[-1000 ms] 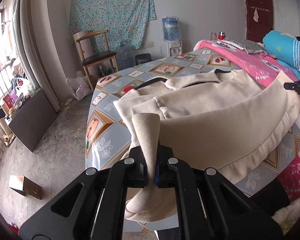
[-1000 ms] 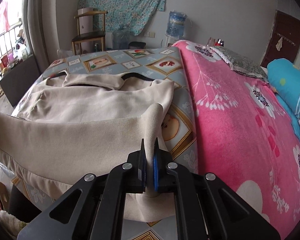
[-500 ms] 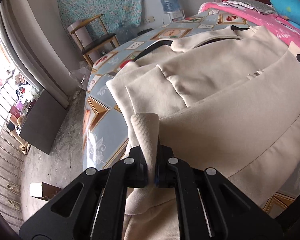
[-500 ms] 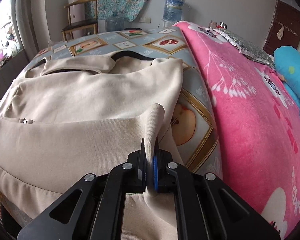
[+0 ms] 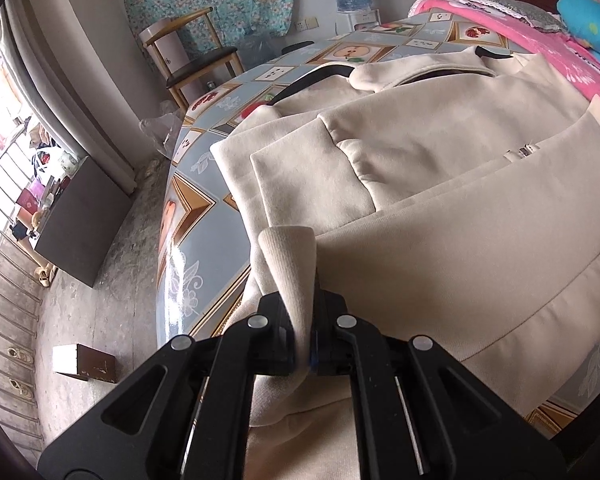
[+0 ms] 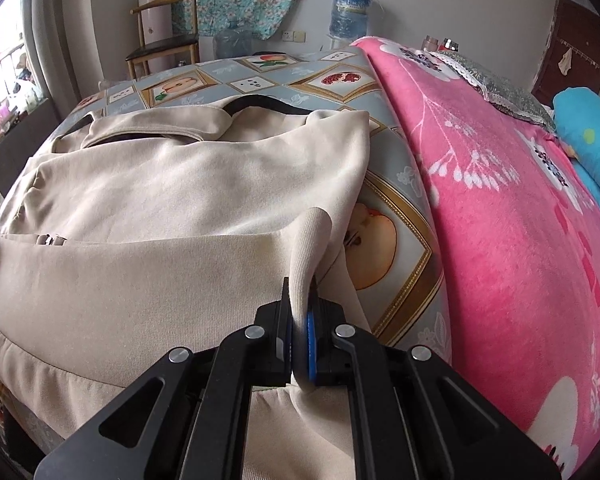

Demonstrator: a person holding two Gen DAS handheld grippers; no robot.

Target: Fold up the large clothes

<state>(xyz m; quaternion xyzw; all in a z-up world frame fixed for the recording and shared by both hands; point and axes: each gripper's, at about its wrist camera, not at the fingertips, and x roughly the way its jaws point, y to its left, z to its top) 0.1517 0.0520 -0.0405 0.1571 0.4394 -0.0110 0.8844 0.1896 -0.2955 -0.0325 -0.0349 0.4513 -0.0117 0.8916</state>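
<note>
You had one garment to deal with: a single beige jacket lying across the worktop with its patterned fruit-print cover, collar at the far end and the lower part lifted toward you. Your left tongs were pinching the ribbed hem at the jacket's left corner; your right tongs were pinching the same hem at the right corner, so both pairs were pressed together on cloth. The fabric looked soft, thick and limp, likely light enough for two pinches but prone to sag between them and drag on the slick cover. The ribbed hem seemed the soundest hold, being doubled and less stretchy. One pink blanket lay just beside the jacket; one wooden chair stood well apart.
</note>
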